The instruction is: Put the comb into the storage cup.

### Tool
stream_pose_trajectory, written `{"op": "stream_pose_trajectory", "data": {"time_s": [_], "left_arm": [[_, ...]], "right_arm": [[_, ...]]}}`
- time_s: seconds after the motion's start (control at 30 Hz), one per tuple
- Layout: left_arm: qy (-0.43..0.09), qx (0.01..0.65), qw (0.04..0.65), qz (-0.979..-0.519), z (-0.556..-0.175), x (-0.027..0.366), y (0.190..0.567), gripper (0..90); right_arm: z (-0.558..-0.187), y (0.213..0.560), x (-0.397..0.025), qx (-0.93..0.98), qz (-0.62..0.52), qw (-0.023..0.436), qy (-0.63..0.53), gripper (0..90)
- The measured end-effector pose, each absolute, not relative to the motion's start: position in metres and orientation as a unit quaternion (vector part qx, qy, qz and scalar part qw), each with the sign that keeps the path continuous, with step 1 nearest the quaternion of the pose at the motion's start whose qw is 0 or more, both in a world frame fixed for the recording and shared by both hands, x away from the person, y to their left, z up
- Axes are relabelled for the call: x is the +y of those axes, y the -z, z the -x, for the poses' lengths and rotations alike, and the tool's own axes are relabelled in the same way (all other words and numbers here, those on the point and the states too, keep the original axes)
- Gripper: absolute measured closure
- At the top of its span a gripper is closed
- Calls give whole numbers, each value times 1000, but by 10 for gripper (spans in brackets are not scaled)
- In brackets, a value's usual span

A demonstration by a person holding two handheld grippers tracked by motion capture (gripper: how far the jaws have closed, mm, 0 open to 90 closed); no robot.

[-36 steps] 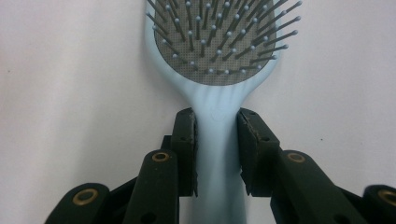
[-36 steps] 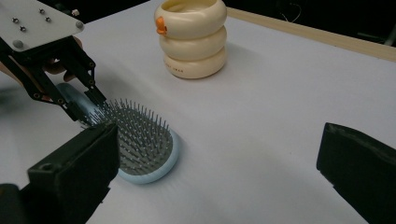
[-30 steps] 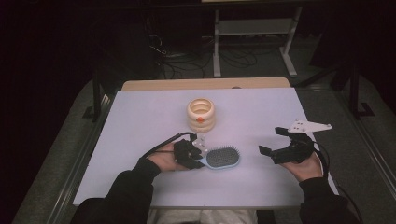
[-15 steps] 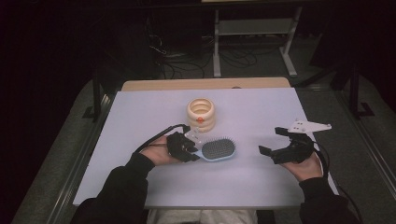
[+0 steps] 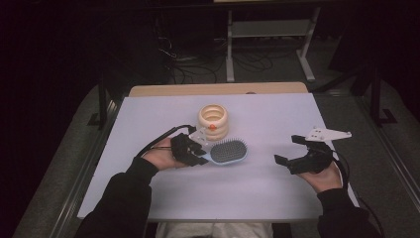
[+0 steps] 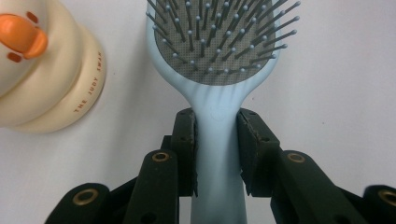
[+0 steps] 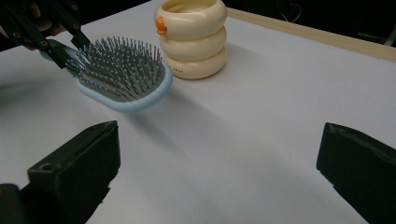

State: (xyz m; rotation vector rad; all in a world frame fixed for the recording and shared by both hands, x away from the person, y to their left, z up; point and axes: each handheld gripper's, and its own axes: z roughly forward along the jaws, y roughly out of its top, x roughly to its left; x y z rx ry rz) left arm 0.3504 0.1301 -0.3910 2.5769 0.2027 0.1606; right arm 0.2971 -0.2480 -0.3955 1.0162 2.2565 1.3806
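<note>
The left gripper (image 6: 217, 154) held the blue hairbrush (image 6: 219, 70) by its handle just beside the cream ringed container (image 5: 213, 120), which a swing could knock, while the right gripper (image 5: 299, 151) waited wide apart.

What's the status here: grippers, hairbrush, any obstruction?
Left gripper shut on hairbrush handle. Right gripper open, holding nothing. Cream ringed container close behind brush head, not touching.
</note>
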Motion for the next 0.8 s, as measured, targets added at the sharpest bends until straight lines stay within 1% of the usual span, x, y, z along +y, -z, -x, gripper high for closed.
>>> {"op": "stream_pose_trajectory", "data": {"time_s": [0.57,0.8], "left_arm": [[-95,88,296,-946,-357,147,358,698],[-113,97,302,-941,-358,149,348,698]], "right_arm": [[-298,395,-247,787,-355,148,-483,0],[-301,387,-238,784,-346,141,-496,0]]}}
